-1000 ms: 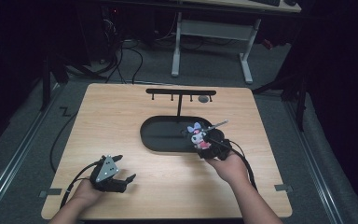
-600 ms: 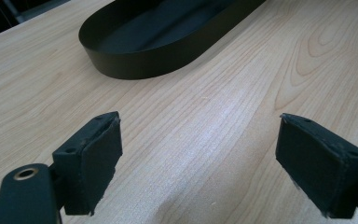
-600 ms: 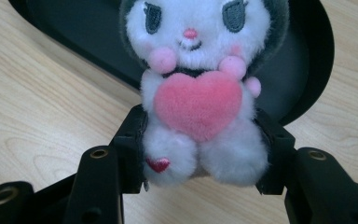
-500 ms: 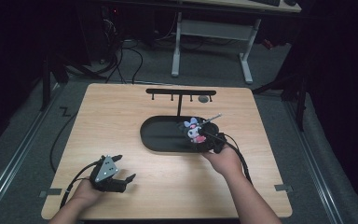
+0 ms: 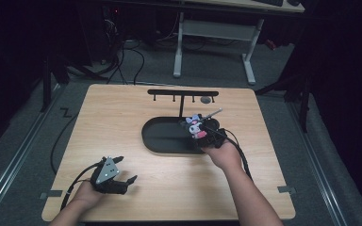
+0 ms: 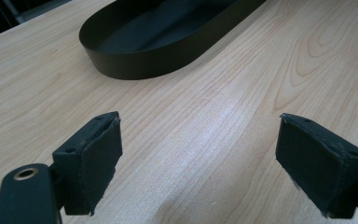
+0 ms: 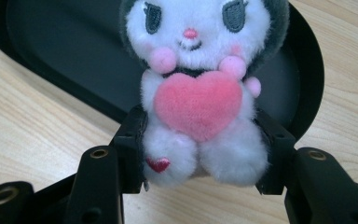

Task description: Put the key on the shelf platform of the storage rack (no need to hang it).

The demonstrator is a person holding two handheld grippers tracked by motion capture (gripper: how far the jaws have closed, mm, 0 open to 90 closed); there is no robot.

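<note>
Plush toy (image 7: 196,100), soft and light, sits clamped low at its body in the right gripper (image 7: 198,154) over the black tray (image 5: 162,136), while the left gripper (image 6: 200,158) rests with jaws apart on the surface (image 5: 122,122).

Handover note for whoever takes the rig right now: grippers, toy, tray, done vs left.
Right gripper: shut on the plush toy, jaws clamping its lower body; held at the right end of the black oval tray, toy partly over the rim.
Left gripper: open, holding nothing, low over the wooden table near its front left, short of the tray.
Rack: black hook rack stands behind the tray; a thin rod sticks up from the toy toward it.
Done: toy grasped and lifted.
Left: probably set it in the tray or hang it on the rack; which one cannot be told.
</note>
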